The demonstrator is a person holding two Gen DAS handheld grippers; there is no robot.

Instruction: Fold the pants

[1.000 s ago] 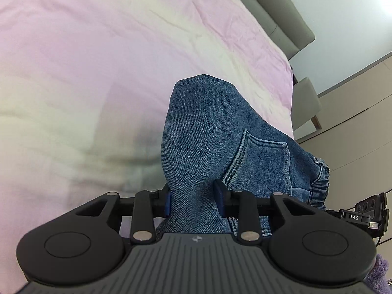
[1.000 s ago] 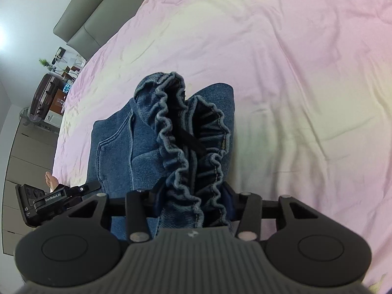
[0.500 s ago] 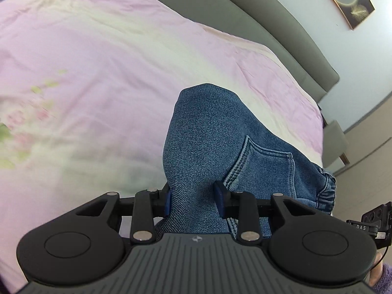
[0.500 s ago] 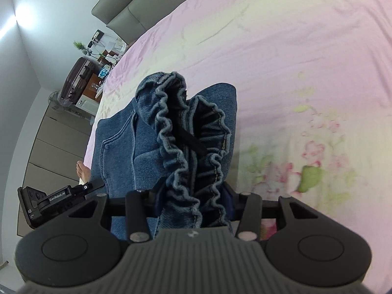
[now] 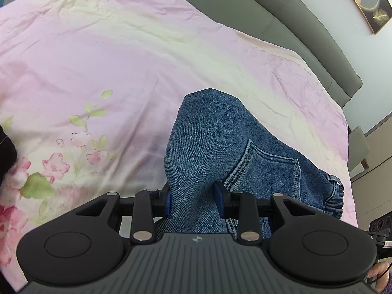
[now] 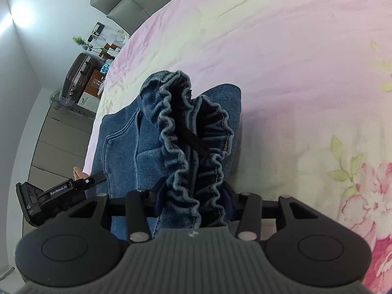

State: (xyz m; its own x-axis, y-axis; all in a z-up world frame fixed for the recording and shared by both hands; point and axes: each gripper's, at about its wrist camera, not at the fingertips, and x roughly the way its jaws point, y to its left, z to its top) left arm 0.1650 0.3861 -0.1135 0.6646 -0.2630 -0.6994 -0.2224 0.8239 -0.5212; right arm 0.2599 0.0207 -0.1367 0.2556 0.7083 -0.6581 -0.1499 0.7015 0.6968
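1. The left gripper [image 5: 194, 199] is pinching a thick fold of the pants [image 5: 215, 142]; both blue pads press into denim just beside the stitched back pocket [image 5: 267, 171].
2. The right gripper [image 6: 193, 201] is pinching the bunched elastic waistband [image 6: 186, 132], whose ruffled edges and dark inner strip rise between the fingers.
3. The pants are held between the two grippers above the bed. From the left wrist view they hang forward in a rounded hump, with the gathered waistband at the far right edge; whether any part touches the bedspread cannot be told.
4. Beyond the denim lies the pink bedspread [image 5: 122, 61] with its floral print [image 5: 56, 164], bounded by a grey headboard [image 5: 294, 24]. Off the bed's far side the right wrist view shows a dark suitcase [image 6: 78, 73].
5. Judged from this, the step in hand is carrying the gathered pants over the bed before laying them out. The next move calls for lowering both grips together and drawing them apart, so the fabric lands flat instead of bunched.
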